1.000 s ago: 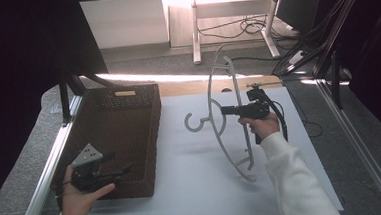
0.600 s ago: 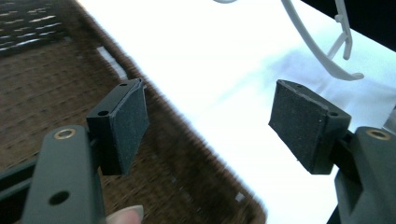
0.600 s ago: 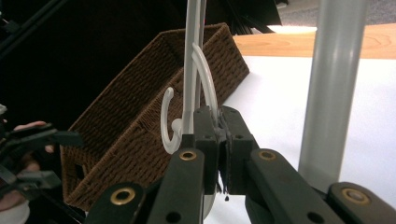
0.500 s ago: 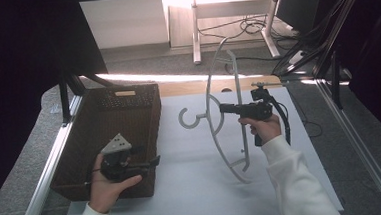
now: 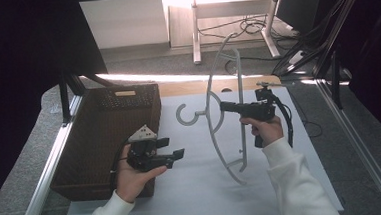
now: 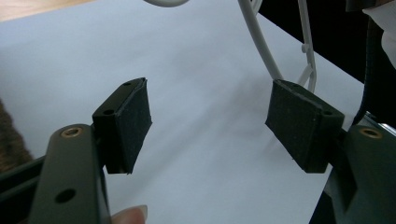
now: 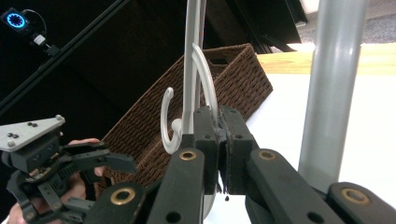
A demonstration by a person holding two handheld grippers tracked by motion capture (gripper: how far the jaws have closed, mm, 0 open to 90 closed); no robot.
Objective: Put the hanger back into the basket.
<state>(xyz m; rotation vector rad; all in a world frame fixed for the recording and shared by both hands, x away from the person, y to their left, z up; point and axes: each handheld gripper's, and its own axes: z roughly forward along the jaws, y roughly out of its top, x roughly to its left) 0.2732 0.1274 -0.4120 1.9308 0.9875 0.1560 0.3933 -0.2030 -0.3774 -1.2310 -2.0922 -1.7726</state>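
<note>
A white clothes hanger [image 5: 215, 136] stands on edge over the white sheet [image 5: 203, 187], its hook [image 5: 186, 115] pointing left. My right gripper [image 5: 223, 105] is shut on the hanger's curved arm near the neck; in the right gripper view the jaws [image 7: 220, 135] meet on the white hanger [image 7: 205, 74]. My left gripper [image 5: 179, 156] sits at the basket's right edge, pointing right toward the hanger. Its jaws [image 6: 208, 126] are open and have just been closing a little, with nothing between them. The hanger [image 6: 261, 46] lies beyond them.
A dark brown wicker basket [image 5: 104, 118] fills the table's left side, also seen as the basket [image 7: 233, 79] behind the hanger. A thick pale bar [image 7: 334, 84] stands close by the right jaws. Metal rails edge the table on both sides.
My left gripper has moved right, from over the basket to its right edge, toward the hanger. The right gripper and the hanger have barely shifted.
</note>
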